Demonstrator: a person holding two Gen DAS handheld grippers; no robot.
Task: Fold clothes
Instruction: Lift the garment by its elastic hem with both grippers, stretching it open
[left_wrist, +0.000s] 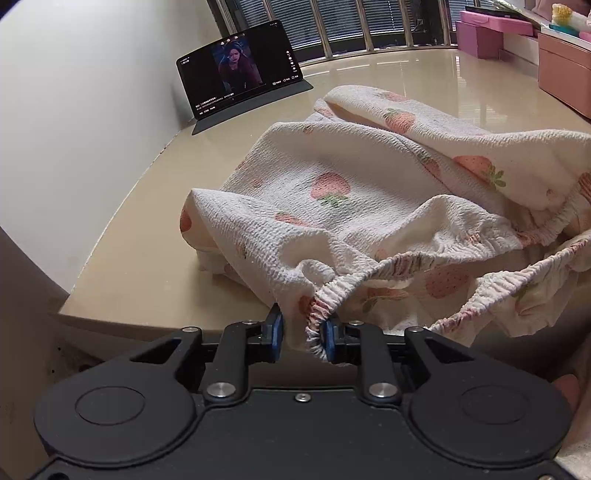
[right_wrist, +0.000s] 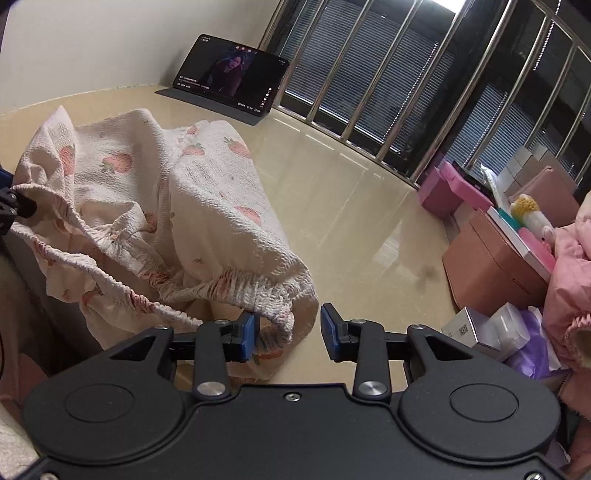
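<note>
left hand-held gripper (left_wrist: 302, 334) pinches the strawberry-print shorts (left_wrist: 332, 206) by the elastic waistband; right hand-held gripper (right_wrist: 288, 332) stands open around it, on the counter (right_wrist: 351, 206).

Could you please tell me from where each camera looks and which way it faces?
Left wrist: on the left gripper, facing the cream strawberry-print garment and black tablet; its waistband lies between the jaws.
Right wrist: on the right gripper, jaws apart, waistband edge between them; the window bars lie beyond.
Shared: garment, tablet, beige glossy tabletop.
</note>
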